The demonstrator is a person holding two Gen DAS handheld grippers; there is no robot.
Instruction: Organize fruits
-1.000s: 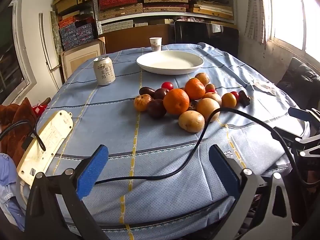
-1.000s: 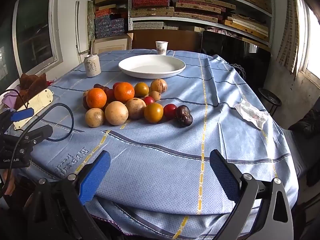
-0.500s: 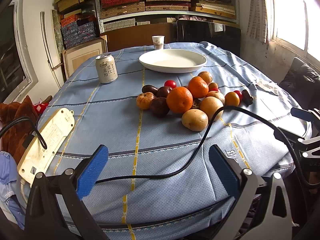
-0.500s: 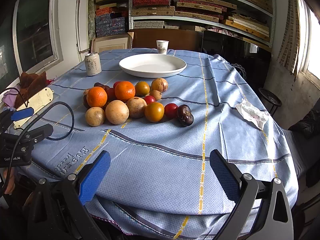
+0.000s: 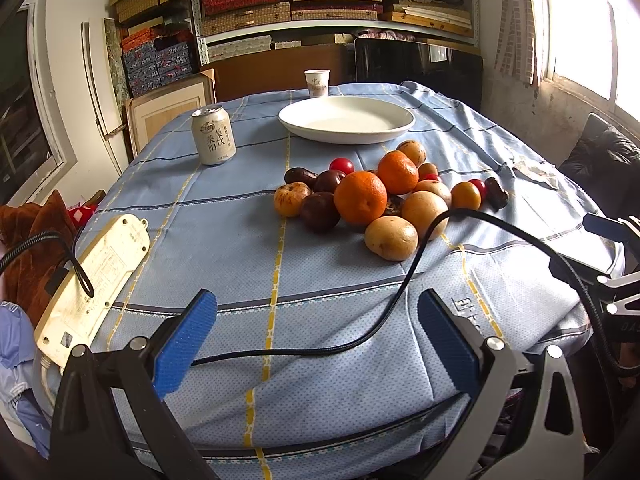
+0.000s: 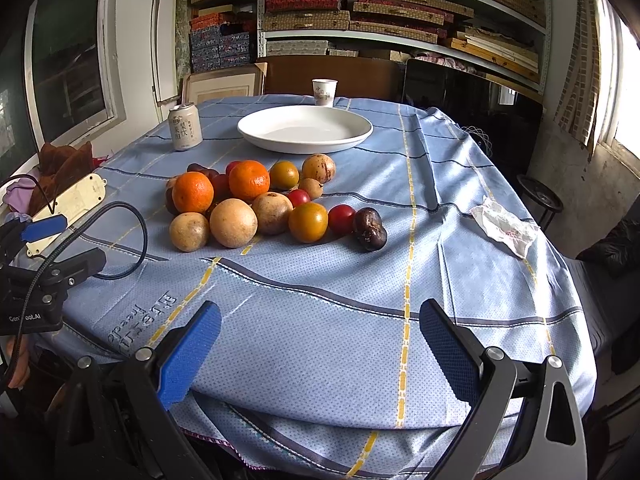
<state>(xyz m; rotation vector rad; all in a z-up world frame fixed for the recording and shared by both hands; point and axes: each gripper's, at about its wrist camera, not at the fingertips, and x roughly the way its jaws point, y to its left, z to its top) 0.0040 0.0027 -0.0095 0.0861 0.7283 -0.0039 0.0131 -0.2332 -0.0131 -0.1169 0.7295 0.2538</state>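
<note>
Waiting in a loose heap near the middle of the table, the fruits (image 6: 256, 200) lie just on the near side of the white plate (image 6: 305, 128), which holds nothing yet: two oranges (image 6: 193, 192), several tan round fruits (image 6: 233, 223), small red ones (image 6: 341, 219) and a wrinkled dark fruit (image 6: 370, 229) at the heap's right edge. I hold my right gripper (image 6: 320, 350) low over the near edge of the cloth, its blue-padded jaws spread wide and gripping nothing; my left gripper (image 5: 316, 342) hangs the same way, wide apart and bare, with a black cable (image 5: 404, 280) looping across the cloth in front of it. Starting from the outside looks wisest to me: the dark fruit and the tan fruit nearest me sit clear of the rest, so either can be taken without setting the round ones rolling, and a squeeze across the widest part should keep a smooth skin from slipping. The cable could snag on a left-hand reach, so I would lift over it. Beyond the heap, a drinks can (image 5: 213, 135) stands at far left, a paper cup (image 6: 324, 92) behind the plate, a crumpled tissue (image 6: 505, 226) at right, and a power strip (image 5: 90, 284) at the near left edge of the blue checked tablecloth (image 6: 400, 280). Shelves (image 6: 400, 8) stacked with patterned boxes fill the far wall, with windows to either side.
</note>
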